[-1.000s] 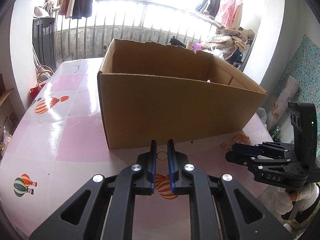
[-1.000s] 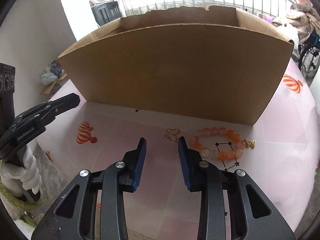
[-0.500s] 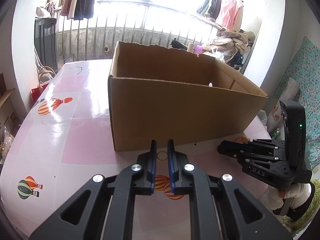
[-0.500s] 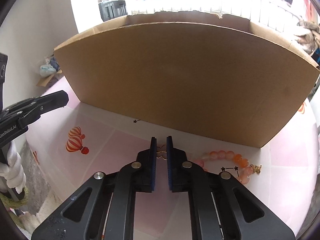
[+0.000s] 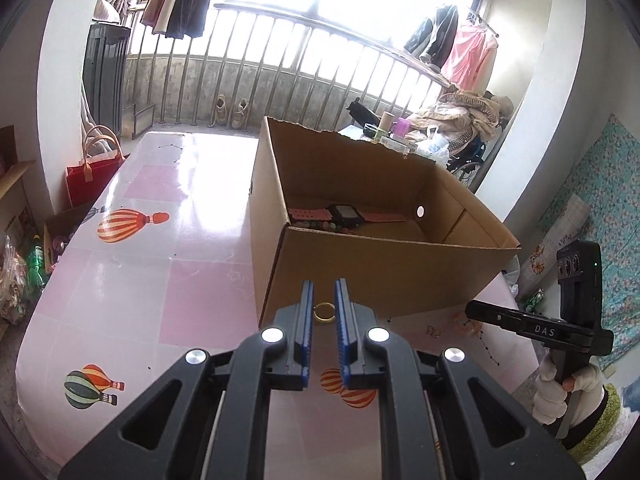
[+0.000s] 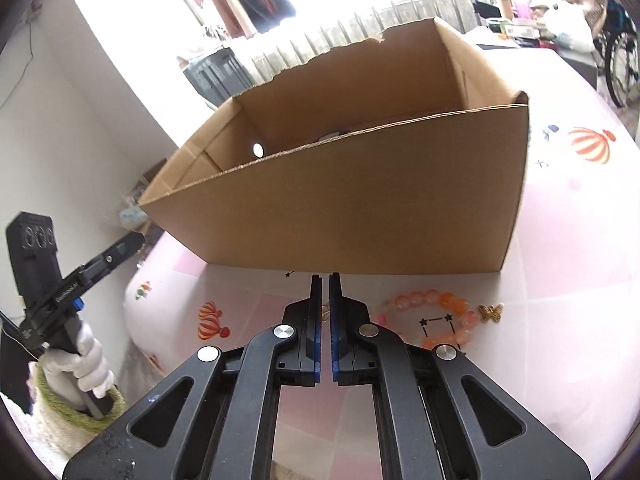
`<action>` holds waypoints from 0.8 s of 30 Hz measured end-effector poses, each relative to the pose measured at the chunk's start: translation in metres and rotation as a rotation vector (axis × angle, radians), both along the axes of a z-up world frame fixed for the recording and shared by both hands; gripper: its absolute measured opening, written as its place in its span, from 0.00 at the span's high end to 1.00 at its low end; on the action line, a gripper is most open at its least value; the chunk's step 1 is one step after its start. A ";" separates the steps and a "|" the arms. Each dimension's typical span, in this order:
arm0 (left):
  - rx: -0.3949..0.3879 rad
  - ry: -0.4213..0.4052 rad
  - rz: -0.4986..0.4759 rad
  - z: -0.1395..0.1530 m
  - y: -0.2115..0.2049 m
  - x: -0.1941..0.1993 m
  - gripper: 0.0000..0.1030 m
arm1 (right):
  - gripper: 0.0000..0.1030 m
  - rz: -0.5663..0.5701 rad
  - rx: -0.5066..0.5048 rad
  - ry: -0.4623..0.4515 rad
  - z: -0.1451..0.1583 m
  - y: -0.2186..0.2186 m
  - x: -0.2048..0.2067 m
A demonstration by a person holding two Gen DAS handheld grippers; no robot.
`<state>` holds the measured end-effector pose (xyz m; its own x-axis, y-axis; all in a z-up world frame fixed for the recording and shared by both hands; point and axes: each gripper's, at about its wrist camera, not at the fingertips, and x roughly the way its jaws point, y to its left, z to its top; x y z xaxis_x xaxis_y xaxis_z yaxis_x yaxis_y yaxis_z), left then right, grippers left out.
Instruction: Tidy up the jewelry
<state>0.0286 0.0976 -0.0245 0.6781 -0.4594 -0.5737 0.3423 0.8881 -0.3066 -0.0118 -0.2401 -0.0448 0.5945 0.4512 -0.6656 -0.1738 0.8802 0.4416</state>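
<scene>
1. Two grippers are up over your desk (image 5: 132, 280), both pointing at the cardboard box (image 5: 372, 276) that stands near the desk's middle.
2. Your left gripper (image 5: 322, 300) is nearly shut, its blue pads pinching a small gold ring (image 5: 324, 312) between them, held clear of the desk just in front of the box's near wall.
3. Your right gripper (image 6: 325, 300) is closed down to a thin slit, and a thin gold piece (image 6: 326, 314) shows in that slit; you cannot tell its shape from here.
4. Inside the box, a watch with a pink strap (image 5: 344, 215) lies on the floor against the far wall, with a few beads beside it.
5. On the desk, in front of the box's near wall and toward its right corner, an orange bead bracelet (image 6: 436, 308) lies flat, with a gold butterfly charm (image 6: 491, 312) just beside it.
6. Your gloved left hand (image 6: 82, 360) grips its handle at the desk's left edge.
</scene>
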 end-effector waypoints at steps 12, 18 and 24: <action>0.046 0.017 -0.043 -0.012 -0.028 -0.003 0.90 | 0.87 0.008 -0.086 0.053 -0.007 -0.013 -0.004; 0.074 0.024 -0.067 -0.021 -0.041 -0.005 0.90 | 0.87 -0.091 -0.121 0.071 -0.016 -0.030 0.013; 0.087 0.020 -0.085 -0.025 -0.051 -0.008 0.90 | 0.83 -0.095 -0.115 0.024 0.002 -0.042 0.003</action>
<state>0.0204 0.0468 -0.0491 0.6268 -0.4630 -0.6266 0.4125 0.8795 -0.2372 -0.0090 -0.2820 -0.0428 0.6139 0.3133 -0.7246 -0.0776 0.9374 0.3395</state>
